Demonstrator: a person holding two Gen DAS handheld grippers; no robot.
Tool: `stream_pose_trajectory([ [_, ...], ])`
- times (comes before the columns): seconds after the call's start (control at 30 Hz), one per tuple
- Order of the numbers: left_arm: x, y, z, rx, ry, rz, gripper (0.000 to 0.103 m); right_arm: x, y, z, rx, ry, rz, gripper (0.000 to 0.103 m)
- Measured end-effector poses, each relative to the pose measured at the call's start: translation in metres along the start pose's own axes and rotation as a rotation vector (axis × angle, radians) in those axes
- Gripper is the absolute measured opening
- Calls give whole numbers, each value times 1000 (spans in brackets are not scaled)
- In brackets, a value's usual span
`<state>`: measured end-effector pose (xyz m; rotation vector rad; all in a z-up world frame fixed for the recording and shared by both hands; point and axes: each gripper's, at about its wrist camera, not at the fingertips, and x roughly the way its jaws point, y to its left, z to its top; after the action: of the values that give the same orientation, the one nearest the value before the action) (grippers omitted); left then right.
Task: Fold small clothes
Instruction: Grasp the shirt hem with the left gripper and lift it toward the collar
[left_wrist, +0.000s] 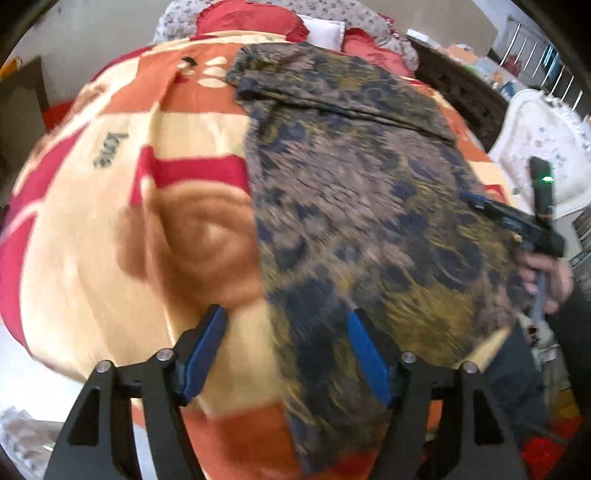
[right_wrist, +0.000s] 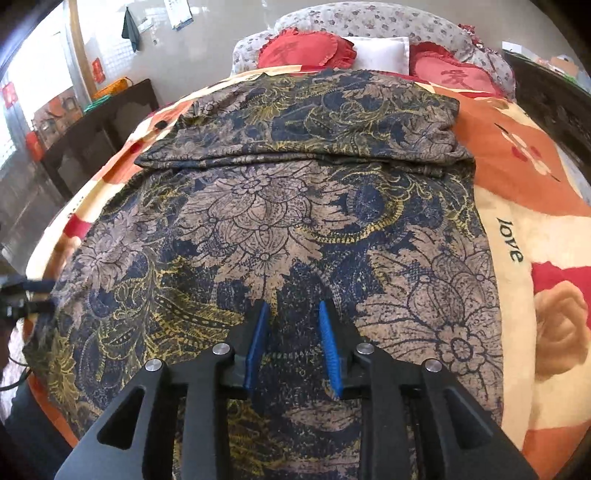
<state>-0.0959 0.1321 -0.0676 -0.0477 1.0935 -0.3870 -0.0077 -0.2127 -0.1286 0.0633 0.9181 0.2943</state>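
A dark garment (right_wrist: 280, 221) with a blue, tan and yellow flower print is spread on a bed, over a blanket (right_wrist: 517, 177) patterned in orange, cream and red with the word "love" printed on it. The far part of the garment is folded back on itself, so that a doubled band with a straight edge is seen across its width in the right wrist view. The rest is laid flat toward the near edge of the bed.

The right tool (right_wrist: 293, 343) is held low over the near middle of the garment, its two blue-padded fingers (right_wrist: 330, 347) parted with printed cloth seen between them; nothing is gripped, and whether the tips touch the cloth cannot be told.

The left tool (left_wrist: 288, 350) is seen wide open in the left wrist view, which is blurred. One finger is placed over the bare blanket (left_wrist: 110, 221) and the other over the garment (left_wrist: 351, 203), so the garment's side edge is straddled. No cloth is clamped.

In the left wrist view the right tool (left_wrist: 476, 201) is visible at the far side of the garment, held in a hand (left_wrist: 546, 273). Red heart-shaped cushions (right_wrist: 306, 50) and a white pillow (right_wrist: 380, 53) are set at the head of the bed.
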Motion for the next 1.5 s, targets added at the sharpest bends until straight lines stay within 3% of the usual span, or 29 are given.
stream_pose_trajectory([
  [0.1,0,3,-9,-46,15,-172,82,-1,2,-3,-12,-22,-9,46],
  [0.2,1,8,-14,-76,15,-258,83,1,8,-3,-45,-28,-42,46],
  [0.3,1,27,-14,-200,12,-375,81,-1,9,-4,-62,-33,-59,46],
  [0.43,7,40,-23,-303,70,-489,50,-1,9,-4,-54,-34,-50,46],
  [0.57,6,42,-25,-335,79,-490,38,-1,9,-4,-58,-34,-54,46],
  [0.67,7,47,-22,-352,93,-480,35,-1,8,-4,-55,-33,-50,46],
  [0.73,2,51,-20,-331,80,-427,35,-1,9,-4,-52,-34,-48,46],
  [0.8,5,54,-21,-349,90,-451,36,-1,9,-4,-51,-34,-48,46],
  [0.93,13,48,-27,-374,131,-569,43,-1,8,-4,-52,-35,-51,46],
  [1.17,11,39,-21,-332,154,-552,43,-2,9,-5,-58,-35,-59,46],
  [1.27,7,42,-20,-334,136,-556,43,-2,10,-5,-58,-36,-60,46],
  [1.37,-3,55,-18,-384,55,-532,43,-2,10,-6,-61,-38,-64,46],
  [1.5,-8,56,-18,-393,13,-621,44,-3,10,-6,-65,-38,-66,46],
])
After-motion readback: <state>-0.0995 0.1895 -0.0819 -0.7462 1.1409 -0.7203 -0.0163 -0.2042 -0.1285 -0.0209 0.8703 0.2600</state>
